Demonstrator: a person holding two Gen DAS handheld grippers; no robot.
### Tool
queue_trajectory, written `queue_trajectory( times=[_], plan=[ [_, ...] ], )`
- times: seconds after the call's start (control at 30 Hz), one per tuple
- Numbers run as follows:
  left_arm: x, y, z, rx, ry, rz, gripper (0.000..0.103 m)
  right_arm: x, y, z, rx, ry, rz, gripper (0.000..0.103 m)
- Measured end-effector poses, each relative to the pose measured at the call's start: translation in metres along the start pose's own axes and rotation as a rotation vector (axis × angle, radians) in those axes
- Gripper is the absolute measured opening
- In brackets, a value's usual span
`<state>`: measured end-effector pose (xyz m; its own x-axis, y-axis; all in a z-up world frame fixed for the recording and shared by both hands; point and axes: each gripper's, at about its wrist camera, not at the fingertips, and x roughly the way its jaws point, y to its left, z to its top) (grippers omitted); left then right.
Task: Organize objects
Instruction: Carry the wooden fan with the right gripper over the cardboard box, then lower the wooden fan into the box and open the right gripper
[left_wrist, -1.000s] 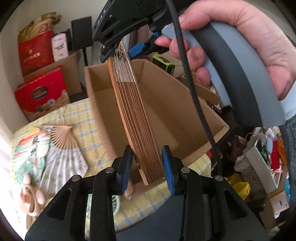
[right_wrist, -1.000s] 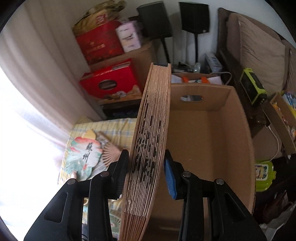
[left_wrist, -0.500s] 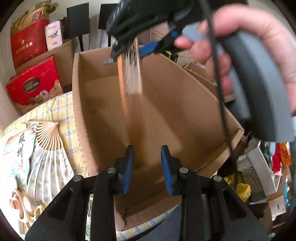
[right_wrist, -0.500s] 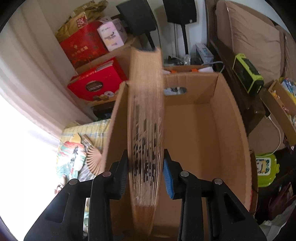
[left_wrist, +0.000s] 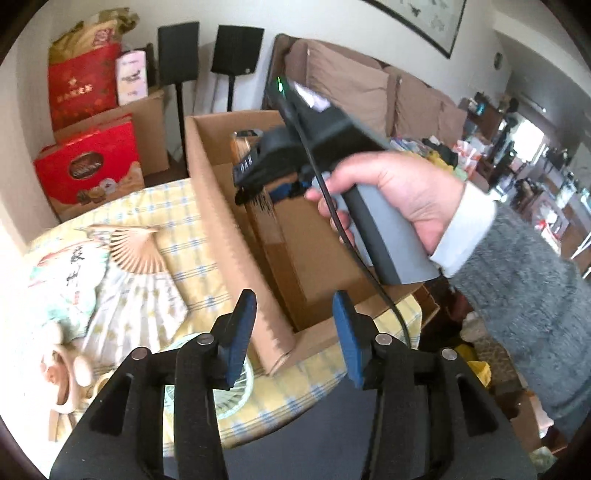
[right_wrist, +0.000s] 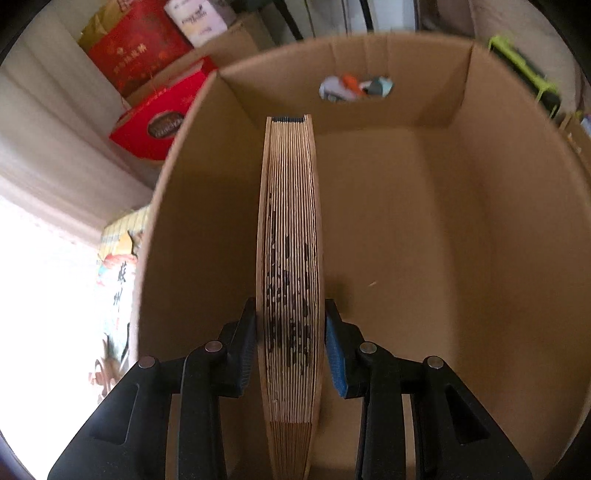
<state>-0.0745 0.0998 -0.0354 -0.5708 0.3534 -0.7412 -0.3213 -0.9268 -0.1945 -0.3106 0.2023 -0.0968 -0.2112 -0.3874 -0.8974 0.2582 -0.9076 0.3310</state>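
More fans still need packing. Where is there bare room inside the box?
Box floor right of the folded fan, out to the right wall, is bare. The strip between fan and left wall is narrow. Outside, open fans crowd the tablecloth.

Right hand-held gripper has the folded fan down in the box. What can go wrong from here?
1. The folded wooden fan is pinched near one end only by the right hand-held gripper; released upright, it may topple inside the brown cardboard box.
2. The left hand-held gripper, jaws opening and empty, hovers over the box corner and may nudge it.
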Motion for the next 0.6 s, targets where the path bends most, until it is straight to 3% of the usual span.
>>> queue_trajectory(
  times=[0.4,0.53,0.6],
  plan=[
    [-0.006,0.032,-0.012,-0.071,0.011,0.030,0.041,0.028,0.000,0.009,0.090,0.030,0.032,0.034],
    [-0.004,0.038,-0.017,-0.085,0.024,0.038,0.041,0.037,-0.005,0.012,0.115,0.061,0.091,0.037],
    [-0.003,0.042,-0.019,-0.092,0.029,0.043,0.045,0.036,-0.008,0.013,0.112,0.062,0.096,0.044]
  ],
)
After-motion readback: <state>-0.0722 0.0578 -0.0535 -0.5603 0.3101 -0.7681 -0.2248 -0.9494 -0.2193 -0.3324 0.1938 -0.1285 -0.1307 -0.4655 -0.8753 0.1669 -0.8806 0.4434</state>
